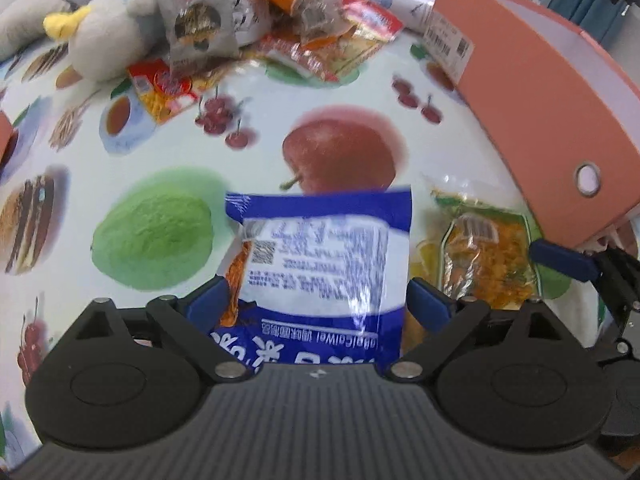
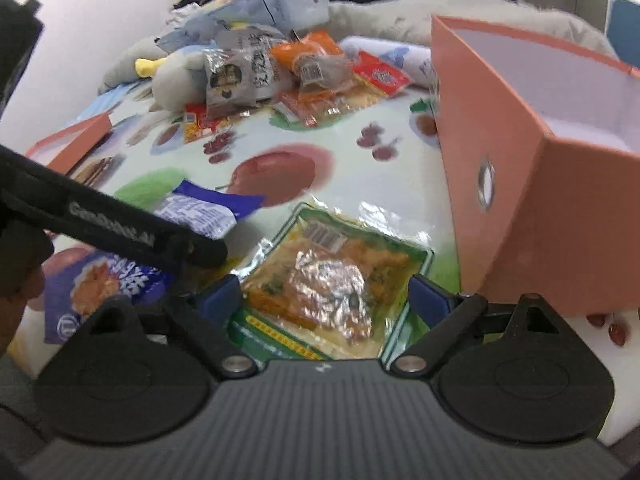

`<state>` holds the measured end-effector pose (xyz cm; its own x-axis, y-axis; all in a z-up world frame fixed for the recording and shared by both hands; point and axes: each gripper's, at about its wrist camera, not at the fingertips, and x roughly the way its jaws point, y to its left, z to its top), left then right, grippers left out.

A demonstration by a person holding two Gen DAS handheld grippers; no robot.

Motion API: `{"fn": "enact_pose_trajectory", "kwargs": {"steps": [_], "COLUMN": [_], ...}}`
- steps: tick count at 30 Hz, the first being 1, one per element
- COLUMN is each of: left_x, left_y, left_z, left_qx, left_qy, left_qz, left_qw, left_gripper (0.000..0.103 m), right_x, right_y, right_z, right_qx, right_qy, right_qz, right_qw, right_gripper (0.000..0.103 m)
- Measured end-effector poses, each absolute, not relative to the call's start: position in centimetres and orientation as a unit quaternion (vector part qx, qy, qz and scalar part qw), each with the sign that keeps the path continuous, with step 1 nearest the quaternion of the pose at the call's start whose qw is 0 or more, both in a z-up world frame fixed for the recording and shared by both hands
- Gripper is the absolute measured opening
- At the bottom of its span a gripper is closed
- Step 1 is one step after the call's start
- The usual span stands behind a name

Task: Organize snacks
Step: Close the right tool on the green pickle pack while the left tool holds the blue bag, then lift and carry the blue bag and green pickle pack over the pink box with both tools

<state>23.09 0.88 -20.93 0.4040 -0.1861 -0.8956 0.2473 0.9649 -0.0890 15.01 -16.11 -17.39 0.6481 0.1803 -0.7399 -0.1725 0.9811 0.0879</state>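
A: What's the surface here?

B: A table under a cloth [image 1: 340,92] printed with fruit, cherries and cakes, with soft bedding and a grey plush toy [image 1: 108,44] at the far edge.

A: And the left gripper [image 1: 316,300]?

B: Its blue fingers [image 1: 208,302] stand wide apart on either side of a blue and white snack bag [image 1: 324,256] lying flat on the cloth, over a printed apple. The tips look close to the bag's edges, but I cannot tell that they press it.

A: The right gripper [image 2: 326,294]?

B: Also spread wide, straddling a green-edged clear packet [image 2: 332,276] of orange food with a foil patch and a barcode. The packet lies flat on the cloth, just beside the blue bag; the pads do not seem to clamp it.

A: Any containers?

B: An orange box [image 2: 568,216] with a metal-ringed hole in its end stands on the right, touching or nearly touching the packet's far corner. Its white inside looks bare as far as the right wrist view shows. A flat orange lid or tray [image 2: 72,144] sits at the left edge.

A: What else lies around?

B: A heap of snacks [image 1: 280,24] at the far side: grey, orange and red wrappers piled together against the plush toy. In the right view the left gripper's black arm crosses over the blue bag, hiding its middle.
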Motion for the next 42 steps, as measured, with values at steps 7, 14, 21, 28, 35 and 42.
{"fn": "enact_pose_trajectory", "kwargs": {"steps": [7, 14, 21, 28, 35, 42], "left_x": [22.4, 21.8, 21.1, 20.2, 19.9, 20.3], "left_y": [1.3, 1.9, 1.9, 2.0, 2.1, 2.5], "left_z": [-21.0, -20.2, -19.5, -18.2, -15.7, -12.5], "left_qx": [0.028, 0.002, -0.029, -0.054, -0.070, -0.093], "left_qy": [0.523, 0.512, 0.507, 0.500, 0.486, 0.471], "left_qz": [-0.110, -0.101, -0.097, -0.086, -0.074, -0.064], "left_qw": [0.845, 0.853, 0.856, 0.860, 0.868, 0.875], "left_gripper": [0.076, 0.056, 0.047, 0.047, 0.047, 0.047], "right_x": [14.9, 15.4, 15.2, 15.2, 15.4, 15.8], "right_y": [-15.4, -15.4, -15.6, -16.4, -16.9, -17.4], "right_z": [-18.4, -18.1, -17.2, -16.1, -14.0, -10.2], "right_qx": [-0.040, -0.041, -0.048, -0.015, 0.003, 0.009], "right_qy": [0.413, 0.429, 0.429, 0.434, 0.440, 0.426], "right_qz": [0.118, 0.132, 0.141, 0.147, 0.152, 0.161], "right_qw": [0.902, 0.893, 0.891, 0.889, 0.885, 0.890], "right_gripper": [0.094, 0.076, 0.042, 0.034, 0.034, 0.034]}}
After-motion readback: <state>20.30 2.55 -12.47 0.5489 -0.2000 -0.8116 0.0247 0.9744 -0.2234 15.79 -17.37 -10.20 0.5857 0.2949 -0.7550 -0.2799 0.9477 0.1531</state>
